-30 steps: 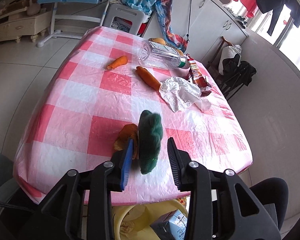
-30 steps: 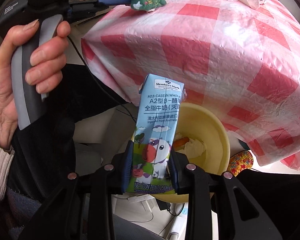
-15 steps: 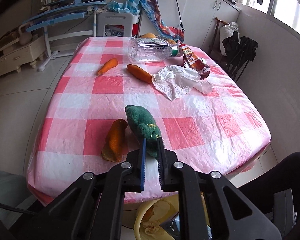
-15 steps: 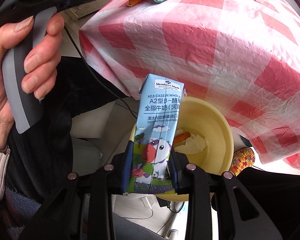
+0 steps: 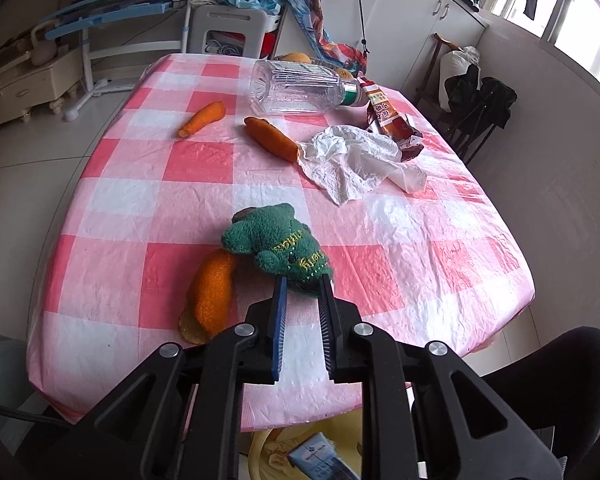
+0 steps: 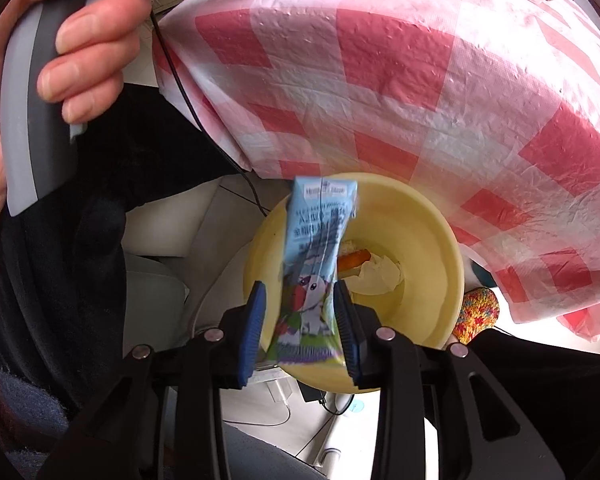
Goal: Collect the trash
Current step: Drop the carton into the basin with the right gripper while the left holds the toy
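Note:
My right gripper (image 6: pixel 300 296) is open over a yellow bin (image 6: pixel 428 240) below the table edge. A blue milk carton (image 6: pixel 318 256), blurred, hangs loose between its jaws above the bin. Tissue and an orange scrap (image 6: pixel 354 258) lie in the bin. My left gripper (image 5: pixel 302 286) is slightly open just behind a green plush toy (image 5: pixel 276 240) on the pink checked tablecloth (image 5: pixel 204 160); its tips touch or nearly touch the toy. The bin (image 5: pixel 260 448) and carton (image 5: pixel 316 452) also show at the bottom of the left wrist view.
On the table lie an orange plush piece (image 5: pixel 212 296), two carrots (image 5: pixel 202 119) (image 5: pixel 271 139), a crumpled white tissue (image 5: pixel 352 160), an empty plastic bottle (image 5: pixel 300 87) on its side and a red snack wrapper (image 5: pixel 392 120). A black chair (image 5: pixel 480 108) stands at the right.
My right gripper has opened and the milk carton is slipping free over the bin. My left gripper, shut on the green toy before, has opened a little and the toy rests on the table.

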Demonstrator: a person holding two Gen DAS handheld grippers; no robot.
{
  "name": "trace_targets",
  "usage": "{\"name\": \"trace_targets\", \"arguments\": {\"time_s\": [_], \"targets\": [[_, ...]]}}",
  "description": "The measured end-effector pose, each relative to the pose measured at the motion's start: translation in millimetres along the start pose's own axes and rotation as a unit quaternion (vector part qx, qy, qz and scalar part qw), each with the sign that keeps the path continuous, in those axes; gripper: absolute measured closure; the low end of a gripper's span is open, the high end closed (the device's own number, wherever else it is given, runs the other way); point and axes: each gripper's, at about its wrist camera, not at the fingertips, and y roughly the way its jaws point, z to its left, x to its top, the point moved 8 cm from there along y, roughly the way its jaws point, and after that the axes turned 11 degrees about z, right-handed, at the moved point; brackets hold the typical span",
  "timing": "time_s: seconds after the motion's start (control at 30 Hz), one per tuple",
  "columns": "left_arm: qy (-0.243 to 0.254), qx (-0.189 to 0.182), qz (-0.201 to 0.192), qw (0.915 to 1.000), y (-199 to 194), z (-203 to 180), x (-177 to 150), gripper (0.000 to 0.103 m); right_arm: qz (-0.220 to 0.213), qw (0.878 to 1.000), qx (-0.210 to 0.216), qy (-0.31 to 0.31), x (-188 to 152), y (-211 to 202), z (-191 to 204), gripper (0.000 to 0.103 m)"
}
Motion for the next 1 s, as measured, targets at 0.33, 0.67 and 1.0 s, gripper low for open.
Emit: {"name": "trace_targets", "arguments": {"time_s": [0.33,0.67,1.0], "targets": [[-0.003,-0.010,-0.034,0.9994,-26,2,11,0.102,-0.046,0.999,0.025,0.008,6,-20,-4,0.053],[0.036,0.122,0.008,0.9918,24,-5,33,0.053,-0.052,0.998,0.040,0.009,11,-20,-2,0.052],[0.060,0.069,-0.025,0.9955,7,-20,44,0.084,-0.072,0.996,0.057,0.018,13,-29,-6,0.052]]}}
